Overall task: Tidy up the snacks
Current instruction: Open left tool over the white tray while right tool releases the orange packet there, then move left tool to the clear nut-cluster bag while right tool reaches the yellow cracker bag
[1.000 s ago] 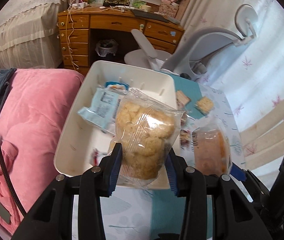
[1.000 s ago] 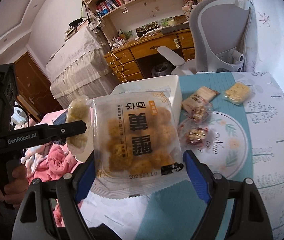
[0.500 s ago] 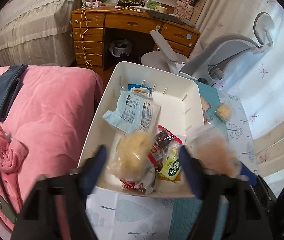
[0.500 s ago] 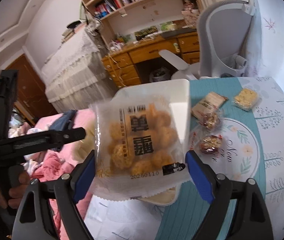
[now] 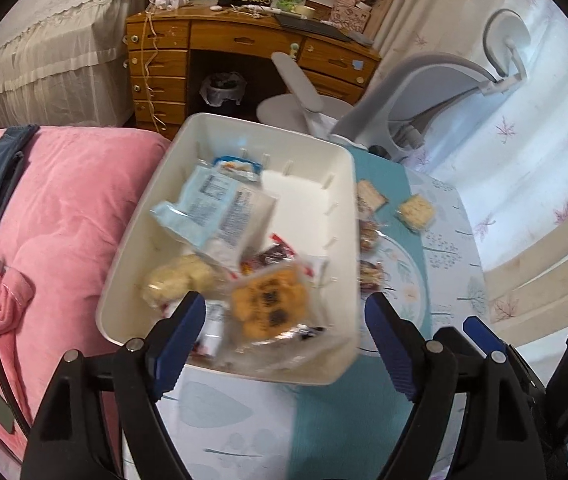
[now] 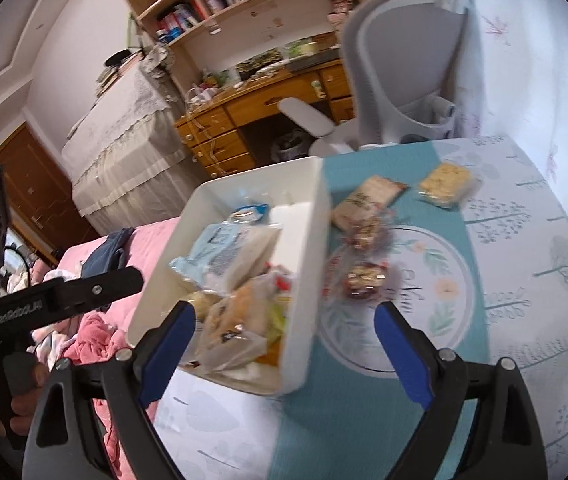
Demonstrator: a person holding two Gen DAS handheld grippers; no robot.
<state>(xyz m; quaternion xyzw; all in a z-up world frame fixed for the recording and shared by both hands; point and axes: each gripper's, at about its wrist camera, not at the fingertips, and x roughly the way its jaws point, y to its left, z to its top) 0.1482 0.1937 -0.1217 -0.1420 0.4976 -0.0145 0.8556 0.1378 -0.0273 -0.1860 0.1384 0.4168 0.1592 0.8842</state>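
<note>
A white bin (image 5: 335,372) (image 6: 303,344) sits on the table's left side with several snack packs in it. A clear pack of pale biscuits (image 5: 182,280) lies at its near left. A pack of orange fried balls (image 5: 270,308) (image 6: 236,320) lies at its near middle. A light blue pouch (image 5: 208,208) lies further back. My left gripper (image 5: 284,336) is open and empty just above the bin's near edge. My right gripper (image 6: 282,344) is open and empty over the bin's near right corner. Several wrapped snacks lie on the table right of the bin: a cracker pack (image 6: 367,200), a yellow square pack (image 6: 445,182), two dark candy packs (image 6: 363,278).
The table has a teal and white printed cloth (image 6: 523,280). A pink quilt (image 5: 52,216) lies left of the table. A grey office chair (image 5: 423,92) and a wooden desk (image 5: 244,48) stand behind. The left gripper's body (image 6: 44,300) shows at the left of the right wrist view.
Both grippers opened. The biscuit pack dropped from my left gripper into the bin, then the orange ball pack dropped from my right gripper into the bin.
</note>
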